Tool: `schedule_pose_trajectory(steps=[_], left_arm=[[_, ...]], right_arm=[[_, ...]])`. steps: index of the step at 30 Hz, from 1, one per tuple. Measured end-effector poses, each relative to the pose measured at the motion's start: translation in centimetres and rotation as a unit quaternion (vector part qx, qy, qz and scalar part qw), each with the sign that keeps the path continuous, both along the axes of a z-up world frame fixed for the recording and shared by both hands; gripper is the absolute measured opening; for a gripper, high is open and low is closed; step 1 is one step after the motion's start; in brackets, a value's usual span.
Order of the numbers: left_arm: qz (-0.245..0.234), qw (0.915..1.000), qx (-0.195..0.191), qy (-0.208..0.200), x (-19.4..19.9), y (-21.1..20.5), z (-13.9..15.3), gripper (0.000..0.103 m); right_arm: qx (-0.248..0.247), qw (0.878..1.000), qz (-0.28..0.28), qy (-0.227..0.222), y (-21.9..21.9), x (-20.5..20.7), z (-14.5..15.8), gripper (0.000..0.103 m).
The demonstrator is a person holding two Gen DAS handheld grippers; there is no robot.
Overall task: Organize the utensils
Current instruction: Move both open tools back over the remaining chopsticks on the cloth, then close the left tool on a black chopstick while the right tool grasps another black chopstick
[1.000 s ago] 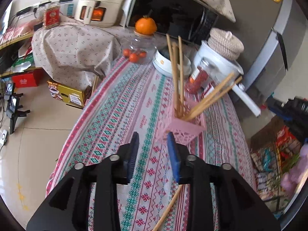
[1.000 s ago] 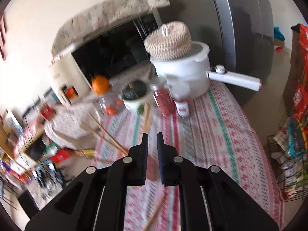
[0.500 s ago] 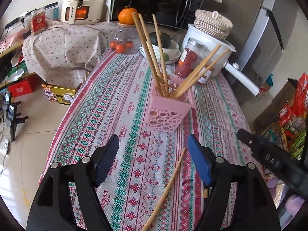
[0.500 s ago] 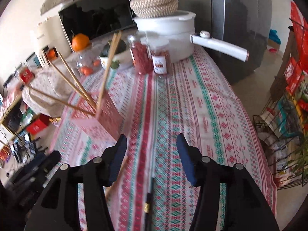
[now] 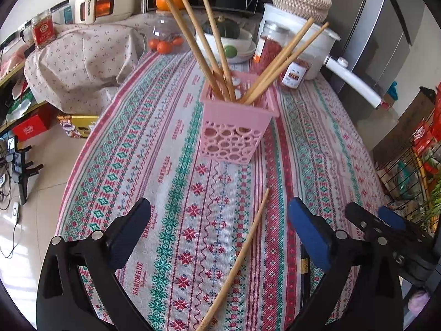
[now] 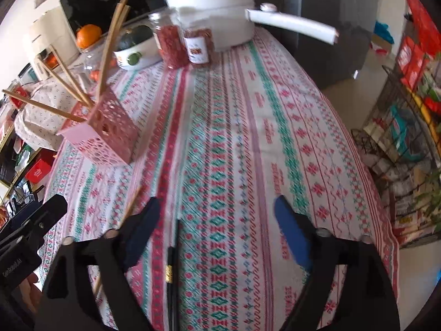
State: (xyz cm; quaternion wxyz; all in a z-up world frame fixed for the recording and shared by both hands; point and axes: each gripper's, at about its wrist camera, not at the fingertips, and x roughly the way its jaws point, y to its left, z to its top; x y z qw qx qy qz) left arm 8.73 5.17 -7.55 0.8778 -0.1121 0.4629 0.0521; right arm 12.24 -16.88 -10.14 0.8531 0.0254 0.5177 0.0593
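A pink perforated holder (image 5: 234,129) stands mid-table with several wooden chopsticks leaning in it; it also shows in the right wrist view (image 6: 102,138). One loose wooden chopstick (image 5: 237,256) lies on the cloth between my left gripper's fingers. My left gripper (image 5: 220,237) is open wide and empty, low over the near table. A black chopstick (image 6: 172,270) with a gold band lies between my right gripper's fingers. My right gripper (image 6: 217,229) is open and empty just above it. The loose wooden chopstick (image 6: 132,207) lies left of it.
A white pot with a long handle (image 5: 300,44), two jars of red goods (image 6: 182,44), a bowl with a squash (image 5: 228,41) and an orange (image 5: 165,0) stand at the table's far end. A wire rack (image 6: 408,149) is right of the table.
Both grippers have opened wide from nearly shut. They pulled back from the pink holder toward the near table edge and lowered over the loose chopsticks.
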Motion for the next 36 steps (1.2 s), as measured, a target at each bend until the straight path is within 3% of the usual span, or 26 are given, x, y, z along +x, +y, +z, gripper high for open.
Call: schedule_pose_trajectory(steps=[12, 16, 18, 21, 23, 25, 31, 36], left_arm=[[-0.006, 0.9973, 0.000, 0.073, 2.3, -0.9, -3.3, 0.095], [-0.017, 0.9956, 0.005, 0.092, 3.5, -2.0, -4.2, 0.095], [-0.045, 0.9939, -0.012, 0.100, 3.7, -3.1, -4.2, 0.094], [-0.098, 0.9895, -0.012, 0.106, 3.5, -5.7, -3.8, 0.083], [-0.122, 0.9848, 0.002, 0.123, 3.3, -7.4, -4.1, 0.064], [-0.135, 0.9803, 0.005, 0.144, 3.2, -8.3, -4.8, 0.058], [-0.140, 0.9745, 0.010, 0.175, 3.3, -9.5, -6.2, 0.055], [-0.128, 0.9733, -0.032, 0.188, 3.3, -8.3, -6.3, 0.051]], right_arm=[[-0.019, 0.996, 0.021, 0.083, -3.4, -4.0, -3.4, 0.093], [-0.005, 0.995, 0.029, 0.097, -4.2, -5.7, -3.7, 0.093], [0.007, 0.995, 0.025, 0.099, -4.8, -6.1, -3.6, 0.093], [0.017, 0.995, 0.011, 0.094, -5.9, -6.3, -3.3, 0.093], [0.022, 0.995, -0.002, 0.097, -6.7, -6.1, -3.3, 0.093], [0.040, 0.993, -0.017, 0.108, -7.7, -6.1, -3.4, 0.093], [0.076, 0.989, -0.034, 0.125, -9.2, -5.9, -3.7, 0.093], [0.087, 0.988, -0.034, 0.126, -9.3, -6.0, -3.6, 0.093]])
